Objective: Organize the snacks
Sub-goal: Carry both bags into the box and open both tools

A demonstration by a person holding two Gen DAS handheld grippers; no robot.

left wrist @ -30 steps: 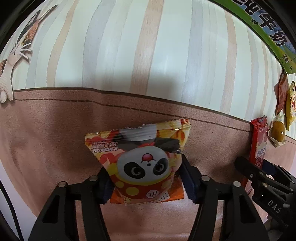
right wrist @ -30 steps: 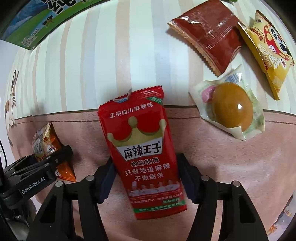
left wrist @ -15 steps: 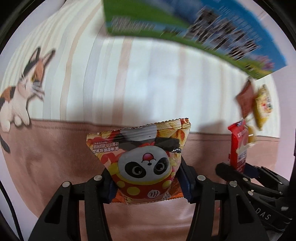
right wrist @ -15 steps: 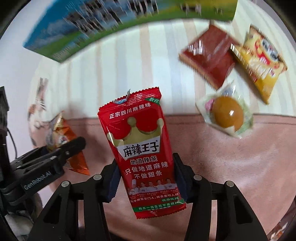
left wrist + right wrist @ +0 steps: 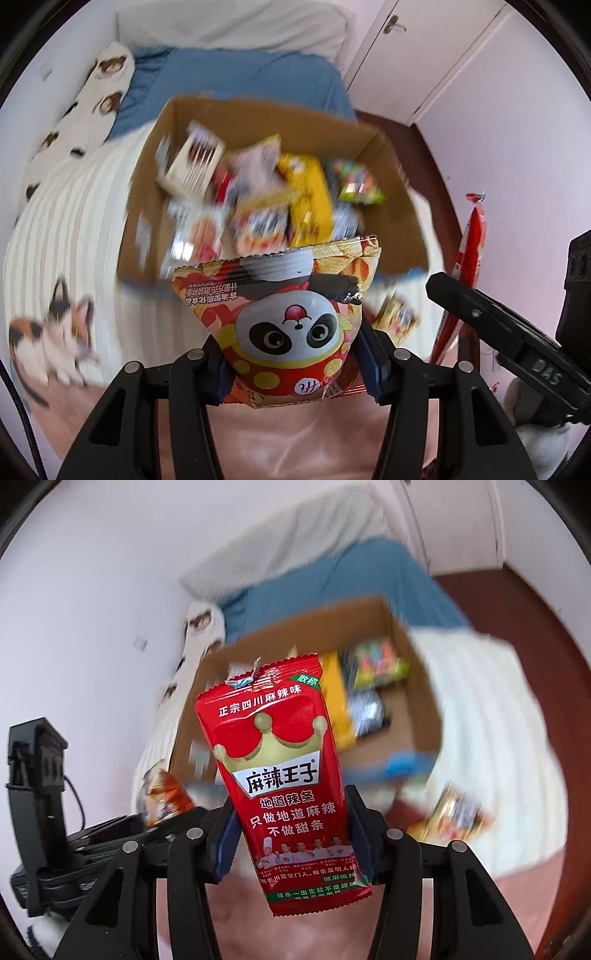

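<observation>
- The left gripper points steeply down over the bed; its fingers are clamped on the lower half of the panda bag, which stands upright between them.
- The right gripper also tilts down, its fingers pressed on both sides of the red pack, top edge toward 12 o'clock.
- In the left view the right gripper comes in from 3 o'clock, the red pack seen edge-on at about 2 o'clock; in the right view the left gripper sits at 8 o'clock with its bag just showing.
- The two grippers are near each other, side by side, not touching.
- The open box lies at 12 o'clock beyond both held snacks, blurred, already crowded with packets; its near wall edge sits just behind the panda bag's top.
- In the right view the box's right half shows bare cardboard floor at about 2 o'clock.
- One loose packet lies on the bed at 3 o'clock of the panda bag, outside the box.
- Striped bedding lies open at 9 o'clock of the box; a cat print marks it at 8 o'clock.
- A blue sheet and wall close off the far side.
</observation>
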